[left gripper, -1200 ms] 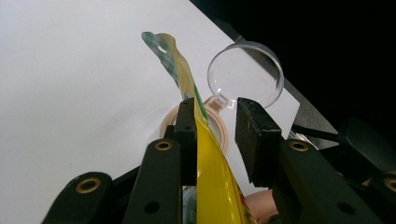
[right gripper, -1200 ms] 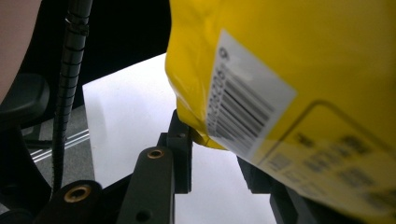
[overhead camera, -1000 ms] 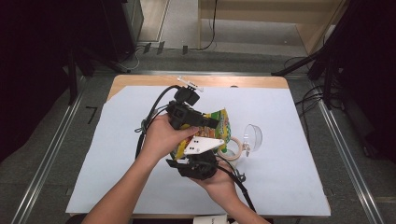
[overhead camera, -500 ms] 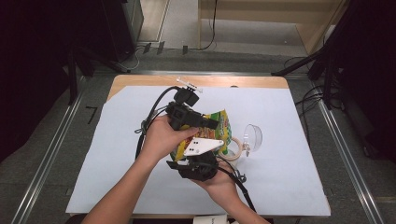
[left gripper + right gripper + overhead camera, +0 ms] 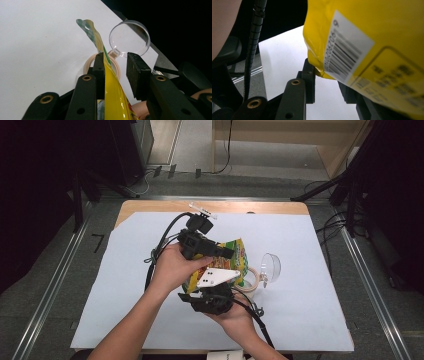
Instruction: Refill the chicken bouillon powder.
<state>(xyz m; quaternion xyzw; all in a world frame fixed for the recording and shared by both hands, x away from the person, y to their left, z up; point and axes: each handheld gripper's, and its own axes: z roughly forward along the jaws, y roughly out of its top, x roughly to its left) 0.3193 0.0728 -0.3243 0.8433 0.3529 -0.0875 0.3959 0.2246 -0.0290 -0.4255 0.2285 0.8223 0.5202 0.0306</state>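
Both grippers meet over the middle of the white surface [image 5: 125, 285], each at the yellow snack bag [image 5: 235, 257]. The bag is held up off the sheet, its long axis running from the hands toward the far right, sealed end pointing at the clear round lid [image 5: 270, 266]. The left gripper [image 5: 115, 65] has its jaws spread, the bag's thin edge against one jaw only. The right gripper [image 5: 325, 82] sits at the barcode corner; its jaws look parted, though the bag hides one. A tape ring [image 5: 87, 65] lies beneath.
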